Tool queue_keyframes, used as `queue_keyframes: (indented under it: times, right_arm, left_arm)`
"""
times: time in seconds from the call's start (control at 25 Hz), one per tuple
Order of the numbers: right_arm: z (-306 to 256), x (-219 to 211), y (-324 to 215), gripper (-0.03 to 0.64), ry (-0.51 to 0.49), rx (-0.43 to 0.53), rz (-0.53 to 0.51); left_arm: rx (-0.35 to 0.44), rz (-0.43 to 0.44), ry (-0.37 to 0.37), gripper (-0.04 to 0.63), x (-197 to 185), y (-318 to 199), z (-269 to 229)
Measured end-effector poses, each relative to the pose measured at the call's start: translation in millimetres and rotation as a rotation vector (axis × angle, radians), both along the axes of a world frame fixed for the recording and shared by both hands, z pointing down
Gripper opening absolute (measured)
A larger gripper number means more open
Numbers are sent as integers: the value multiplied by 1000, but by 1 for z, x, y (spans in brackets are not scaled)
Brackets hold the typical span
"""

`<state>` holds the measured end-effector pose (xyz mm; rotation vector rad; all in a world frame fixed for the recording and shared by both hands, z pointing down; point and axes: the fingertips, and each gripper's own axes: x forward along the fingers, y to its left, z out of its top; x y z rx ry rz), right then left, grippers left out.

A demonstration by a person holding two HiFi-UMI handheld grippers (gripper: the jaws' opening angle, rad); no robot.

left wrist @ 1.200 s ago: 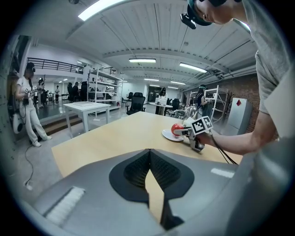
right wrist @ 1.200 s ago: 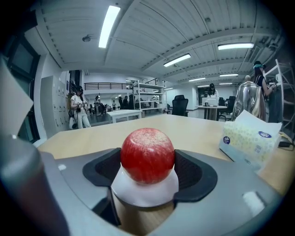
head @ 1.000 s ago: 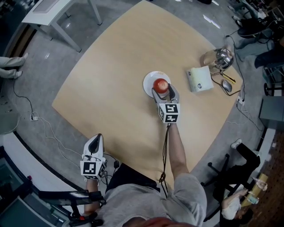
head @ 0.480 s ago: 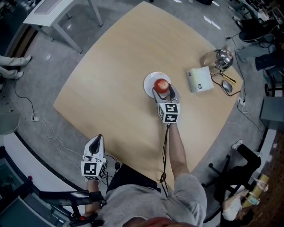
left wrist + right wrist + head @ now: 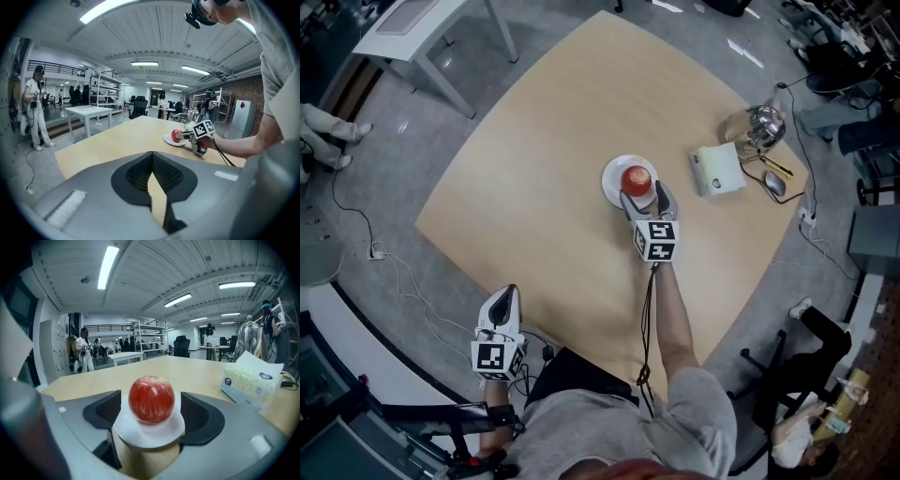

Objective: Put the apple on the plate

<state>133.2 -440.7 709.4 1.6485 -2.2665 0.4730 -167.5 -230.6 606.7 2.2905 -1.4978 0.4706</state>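
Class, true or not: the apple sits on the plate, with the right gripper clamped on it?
No: the right gripper view shows the right gripper, just opened further, with jaws clear of the apple between them. The apple does sit on the plate.

The surface (image 5: pixel 544 141) was pale, matt wood. The apple (image 5: pixel 151 399) had smooth, glossy red skin. The plate (image 5: pixel 149 434) was smooth, glazed white. The right claw (image 5: pixel 151 414) was matt grey plastic with dark, ribbed pads (image 5: pixel 199 416).
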Motion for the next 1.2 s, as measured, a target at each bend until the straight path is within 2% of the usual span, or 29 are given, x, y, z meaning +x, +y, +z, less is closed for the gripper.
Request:
queue_keyframes:
  times: [0.72, 1.2]
  right_arm:
    - [-45, -1, 45, 391, -32, 25, 27]
    - [-84, -13, 92, 380, -47, 60, 28]
  left_arm:
    - [78, 21, -6, 18, -3, 23, -39]
    - [165, 57, 6, 18, 1, 38, -76]
